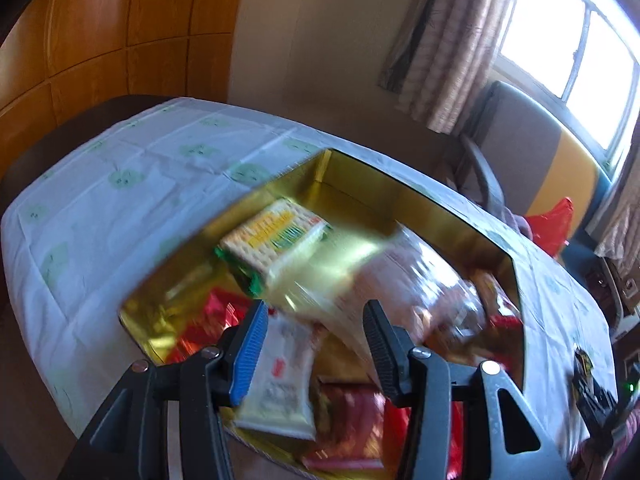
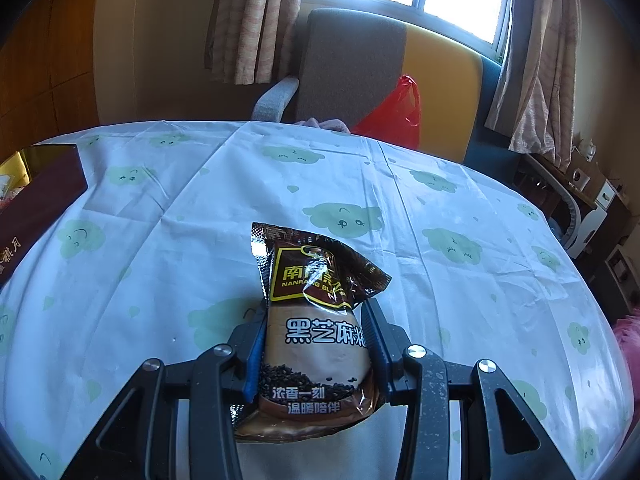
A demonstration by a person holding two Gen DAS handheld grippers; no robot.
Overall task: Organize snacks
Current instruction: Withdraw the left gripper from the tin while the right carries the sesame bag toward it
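Observation:
My left gripper [image 1: 314, 320] hangs open over a gold-lined box [image 1: 440, 204] on the table. A blurred clear pack of pinkish snacks [image 1: 412, 276] lies just past its fingertips, and neither pad presses on it. Also in the box are a yellow-green cracker pack [image 1: 276, 236], a white packet [image 1: 280, 380] and red packets [image 1: 352, 420]. My right gripper [image 2: 316, 312] is shut on a brown black-sesame packet [image 2: 316, 340], held upright above the tablecloth. The box's dark red outer wall [image 2: 44, 188] shows at the far left of the right wrist view.
A white tablecloth with green cloud prints [image 2: 360, 184] covers the table. A grey and yellow chair [image 2: 360, 64] stands behind the far edge with a red plastic bag [image 2: 396, 116] on it. Window and curtains are beyond, and a wooden cupboard [image 1: 100, 40] is at the left.

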